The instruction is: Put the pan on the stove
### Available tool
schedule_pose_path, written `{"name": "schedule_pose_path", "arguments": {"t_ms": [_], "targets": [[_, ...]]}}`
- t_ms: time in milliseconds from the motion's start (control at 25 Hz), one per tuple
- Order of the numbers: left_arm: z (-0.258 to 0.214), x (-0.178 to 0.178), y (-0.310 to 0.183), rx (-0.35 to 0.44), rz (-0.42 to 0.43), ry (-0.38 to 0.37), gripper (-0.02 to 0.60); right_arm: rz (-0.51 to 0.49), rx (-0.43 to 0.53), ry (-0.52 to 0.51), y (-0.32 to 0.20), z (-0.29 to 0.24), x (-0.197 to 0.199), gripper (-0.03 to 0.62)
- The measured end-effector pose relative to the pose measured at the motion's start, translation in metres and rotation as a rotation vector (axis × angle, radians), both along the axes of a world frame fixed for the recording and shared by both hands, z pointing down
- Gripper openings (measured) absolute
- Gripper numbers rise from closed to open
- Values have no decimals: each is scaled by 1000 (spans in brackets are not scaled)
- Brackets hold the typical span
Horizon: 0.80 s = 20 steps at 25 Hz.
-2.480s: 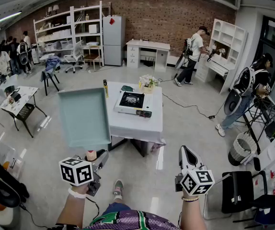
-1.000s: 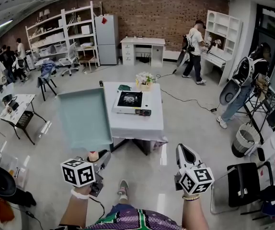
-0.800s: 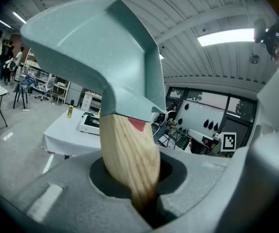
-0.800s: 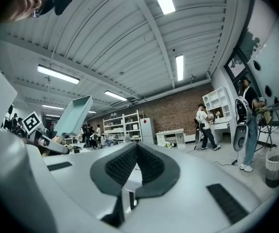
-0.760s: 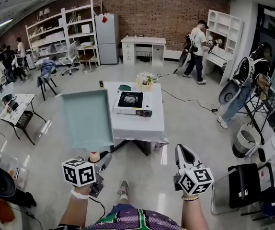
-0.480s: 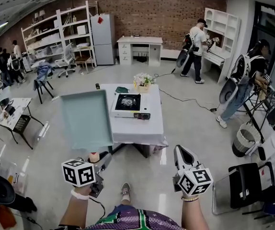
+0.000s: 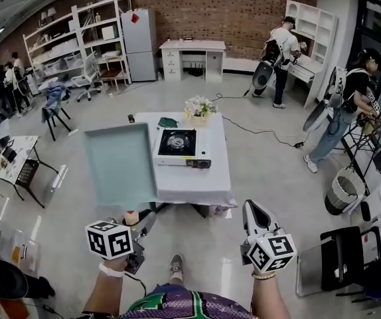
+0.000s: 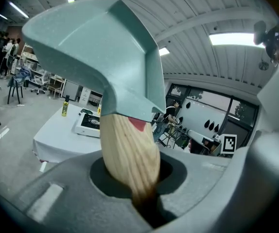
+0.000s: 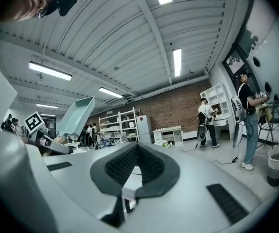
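A square pale-teal pan (image 7: 121,165) with a wooden handle (image 8: 127,149) is held up in the air, tilted, by my left gripper (image 7: 141,222), which is shut on the handle. In the left gripper view the pan (image 8: 105,47) fills the upper left, and the handle runs down between the jaws of the left gripper (image 8: 132,183). The portable stove (image 7: 177,145) sits on a white-clothed table (image 7: 197,181) ahead of me, some way off. My right gripper (image 7: 253,212) hangs at the lower right, shut and empty. From the right gripper view, that right gripper (image 9: 136,154) has the pan (image 9: 76,115) at its left.
On the table stand a yellow bottle (image 7: 131,118), a green object (image 7: 168,121) and flowers (image 7: 199,106). A black chair (image 7: 340,264) and a bin (image 7: 342,191) are at the right, near a person (image 7: 350,105). A small table (image 7: 11,155) stands at the left.
The table with the stove looks slightly nearer and larger. Both grippers keep their places in the view, and the pan stays in the left gripper.
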<state>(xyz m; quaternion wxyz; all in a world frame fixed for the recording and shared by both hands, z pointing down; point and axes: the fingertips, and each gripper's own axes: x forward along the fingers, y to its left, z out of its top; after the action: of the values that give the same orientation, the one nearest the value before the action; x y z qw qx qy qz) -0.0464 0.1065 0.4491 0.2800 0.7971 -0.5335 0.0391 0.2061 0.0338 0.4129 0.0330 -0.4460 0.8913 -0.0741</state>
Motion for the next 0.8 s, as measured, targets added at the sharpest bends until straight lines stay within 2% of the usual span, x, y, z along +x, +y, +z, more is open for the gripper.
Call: {"name": "schedule_pose_path", "arguments": {"t_ms": [440,560,800], "targets": [[4,-62,-98,-33,-3,22,58,3,4,38,-103,-14,-67,2],[6,-82,-120,-56,10,42,58,-5,-16,23,-125,-18,-87,2],[6,-117,-153,-73,54,33,58,4,-10,41,-158,-29,-128,2]]}}
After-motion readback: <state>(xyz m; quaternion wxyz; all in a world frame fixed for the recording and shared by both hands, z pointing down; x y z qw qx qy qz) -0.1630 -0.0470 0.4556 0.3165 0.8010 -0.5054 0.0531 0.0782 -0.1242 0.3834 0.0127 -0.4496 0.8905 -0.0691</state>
